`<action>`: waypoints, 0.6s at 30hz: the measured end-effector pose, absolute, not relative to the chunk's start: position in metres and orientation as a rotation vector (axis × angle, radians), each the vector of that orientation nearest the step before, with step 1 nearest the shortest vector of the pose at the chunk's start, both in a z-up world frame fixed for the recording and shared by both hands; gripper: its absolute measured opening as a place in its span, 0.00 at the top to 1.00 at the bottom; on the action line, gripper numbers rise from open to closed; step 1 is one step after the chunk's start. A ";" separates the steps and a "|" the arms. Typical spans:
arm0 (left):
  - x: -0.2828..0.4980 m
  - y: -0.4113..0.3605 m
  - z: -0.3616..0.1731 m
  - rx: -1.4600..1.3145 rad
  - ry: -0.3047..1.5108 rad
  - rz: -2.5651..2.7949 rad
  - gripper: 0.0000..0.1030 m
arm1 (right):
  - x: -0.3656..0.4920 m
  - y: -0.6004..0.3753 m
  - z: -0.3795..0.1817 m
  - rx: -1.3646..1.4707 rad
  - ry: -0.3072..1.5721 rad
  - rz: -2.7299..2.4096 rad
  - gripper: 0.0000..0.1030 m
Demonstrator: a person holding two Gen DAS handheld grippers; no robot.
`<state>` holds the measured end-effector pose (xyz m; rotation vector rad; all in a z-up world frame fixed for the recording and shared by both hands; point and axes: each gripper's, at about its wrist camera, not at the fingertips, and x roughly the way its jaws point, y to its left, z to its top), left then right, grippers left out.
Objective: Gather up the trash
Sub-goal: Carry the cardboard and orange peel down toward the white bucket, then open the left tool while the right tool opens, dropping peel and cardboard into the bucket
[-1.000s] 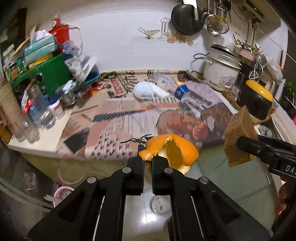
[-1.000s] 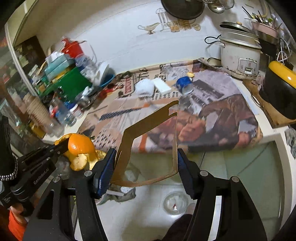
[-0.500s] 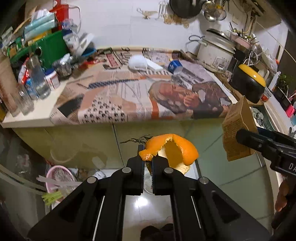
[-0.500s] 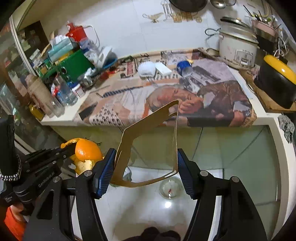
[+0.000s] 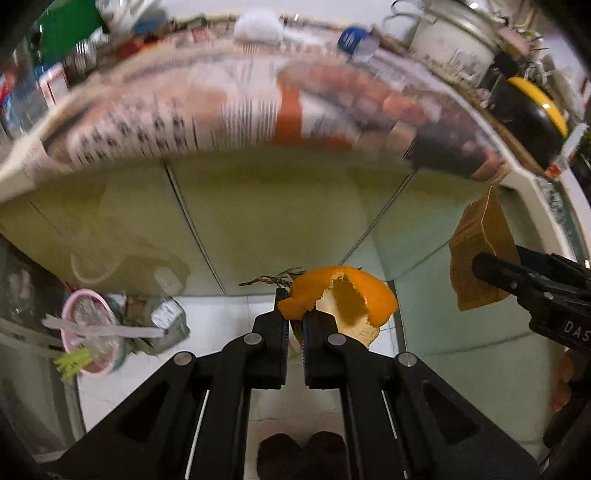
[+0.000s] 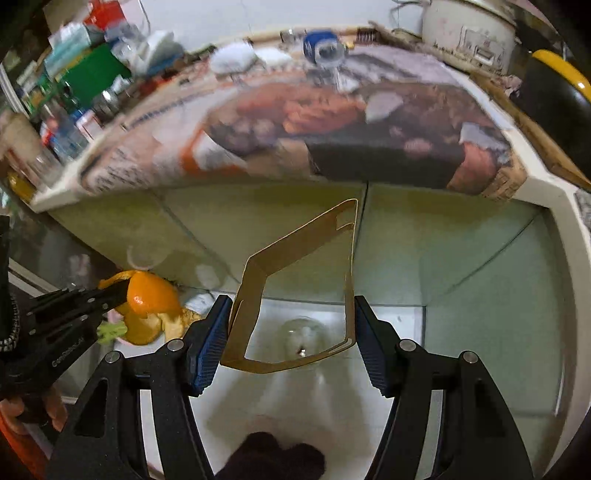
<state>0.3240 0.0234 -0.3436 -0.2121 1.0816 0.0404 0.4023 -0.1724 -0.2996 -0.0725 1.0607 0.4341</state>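
Observation:
My left gripper (image 5: 293,317) is shut on an orange peel (image 5: 343,299), with a dry twig (image 5: 271,278) sticking out beside it. In the right wrist view the same peel (image 6: 149,295) shows at the left, held by the left gripper (image 6: 114,291). My right gripper (image 6: 290,332) is shut on an open brown cardboard box (image 6: 299,258), its blue pads pressing both side walls. The box (image 5: 480,254) also hangs at the right of the left wrist view. Both grippers hang in front of the counter, below its edge, over the white tiled floor (image 5: 207,314).
A pink trash basket (image 5: 92,332) with scraps and a crumpled bag (image 5: 162,325) sits on the floor at the left. The newspaper-covered counter (image 6: 295,122) runs above, over green cabinet doors (image 5: 277,214). A rice cooker (image 6: 469,33), a blue cup (image 6: 319,48) and bottles stand on it. Dark slippers (image 5: 295,454) show below.
Both grippers have dropped from above the counter to below its edge, still holding the peel and the box. The floor and pink basket have come into view.

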 end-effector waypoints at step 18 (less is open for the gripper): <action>0.362 0.033 -0.648 -0.239 1.245 0.045 0.96 | 0.435 -0.153 -0.565 -0.091 1.184 0.504 0.39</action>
